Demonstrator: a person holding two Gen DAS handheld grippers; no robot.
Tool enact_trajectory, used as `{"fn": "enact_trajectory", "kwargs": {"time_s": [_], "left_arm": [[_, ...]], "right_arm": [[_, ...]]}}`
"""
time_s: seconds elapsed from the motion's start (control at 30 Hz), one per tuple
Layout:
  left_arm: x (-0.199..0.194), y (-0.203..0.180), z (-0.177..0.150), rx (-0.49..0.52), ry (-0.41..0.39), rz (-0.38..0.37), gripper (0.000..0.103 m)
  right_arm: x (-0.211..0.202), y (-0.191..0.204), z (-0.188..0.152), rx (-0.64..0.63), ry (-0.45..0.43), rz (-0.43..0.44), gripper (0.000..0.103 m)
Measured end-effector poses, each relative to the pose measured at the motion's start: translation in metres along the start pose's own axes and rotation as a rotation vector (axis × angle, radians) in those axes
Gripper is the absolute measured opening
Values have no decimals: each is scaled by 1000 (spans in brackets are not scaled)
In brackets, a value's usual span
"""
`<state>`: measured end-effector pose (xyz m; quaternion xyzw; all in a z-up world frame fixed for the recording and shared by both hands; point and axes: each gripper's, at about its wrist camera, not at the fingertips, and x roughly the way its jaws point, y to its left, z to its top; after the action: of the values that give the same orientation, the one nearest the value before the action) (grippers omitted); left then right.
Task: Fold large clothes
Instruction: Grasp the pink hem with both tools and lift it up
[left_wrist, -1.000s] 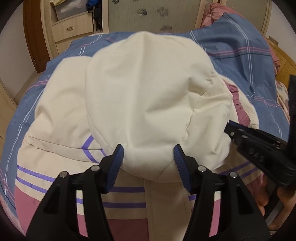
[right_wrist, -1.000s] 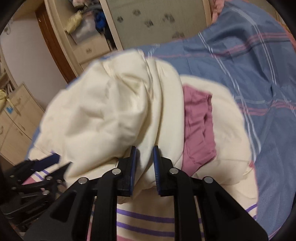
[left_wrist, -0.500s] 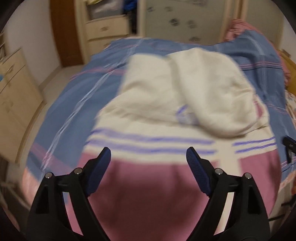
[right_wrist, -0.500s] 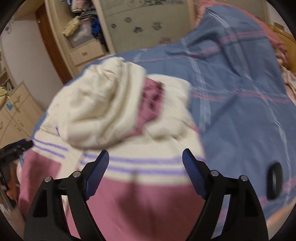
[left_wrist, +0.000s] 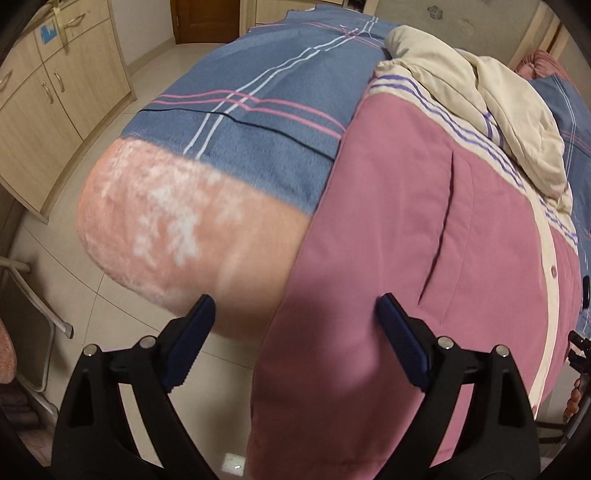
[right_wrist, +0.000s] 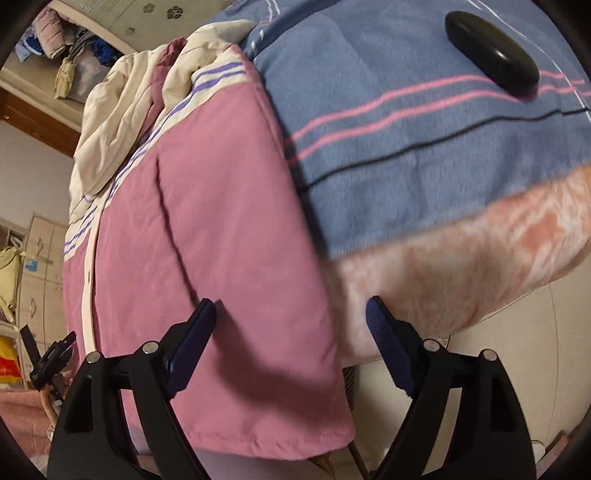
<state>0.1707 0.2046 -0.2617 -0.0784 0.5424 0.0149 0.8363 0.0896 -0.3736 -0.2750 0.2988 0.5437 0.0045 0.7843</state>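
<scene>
Both grippers have dropped back from the cream hood to the hem of the pink and cream padded jacket (left_wrist: 424, 229), which lies on the blue plaid bed blanket (left_wrist: 258, 122). Left gripper (left_wrist: 295, 336) and right gripper (right_wrist: 288, 332) stand wide, holding nothing. Only the right view shows a black oval case (right_wrist: 491, 55) beyond the jacket.

Jacket on the bed, a gripper at each lower corner

The jacket (left_wrist: 424, 229) lies on the blanket (left_wrist: 258, 122), its hem hanging over the bed's near edge, its hood (left_wrist: 517, 110) bunched at the far end. The left gripper (left_wrist: 295, 332) straddles the hem's left corner, the right gripper (right_wrist: 288, 332) its right corner. A case (right_wrist: 491, 55) rests on the blanket right of the jacket.
</scene>
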Motion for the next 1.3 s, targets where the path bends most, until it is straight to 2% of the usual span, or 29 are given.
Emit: {"fn": "enact_trajectory", "kwargs": {"time_s": [0.1,0.23,0.27,0.3,0.33,0.37,0.4,0.43,0.5,0.63,0.77,0.87,0.97,1.1,1.2,1.3], "left_arm": [[3,5,-12,0,28,-39,96],[14,22,-24,-95,71,-148,98],[16,26,-29,-114,76,-172,94],[17,28,-30,-131,81,-212,70],[18,29,-32,-147,94,-295,52],[15,29,-32,-158,96,-326,37],[12,27,-32,-150,93,-325,22],[8,27,-32,-144,94,-337,18],[0,27,-29,-142,91,-353,12],[-29,29,-22,-138,18,-415,10],[-68,33,-8,-157,-79,-559,9],[-102,27,18,-136,-178,-598,9],[-126,20,62,-158,-242,-644,9],[-140,-18,129,-145,-313,-586,10],[-134,-42,183,-173,-316,-576,10],[-115,-67,232,-179,-313,-491,11]], "right_arm": [[8,-3,-15,-13,48,75,91],[29,-9,-33,39,109,203,91],[31,-9,-35,47,100,219,84],[32,-6,-37,44,94,242,76],[32,-4,-37,45,97,271,58],[29,-2,-37,48,101,304,40],[27,0,-36,49,104,356,30],[24,2,-36,48,100,393,19],[12,10,-35,19,73,427,16],[-18,29,-28,-33,-17,532,15],[-58,53,-5,-88,-144,614,14],[-88,83,24,-159,-246,642,14],[-101,100,64,-152,-331,702,14],[-106,112,135,-120,-422,727,14],[-89,120,188,-49,-426,732,14],[-69,125,234,-16,-420,697,14]]}}
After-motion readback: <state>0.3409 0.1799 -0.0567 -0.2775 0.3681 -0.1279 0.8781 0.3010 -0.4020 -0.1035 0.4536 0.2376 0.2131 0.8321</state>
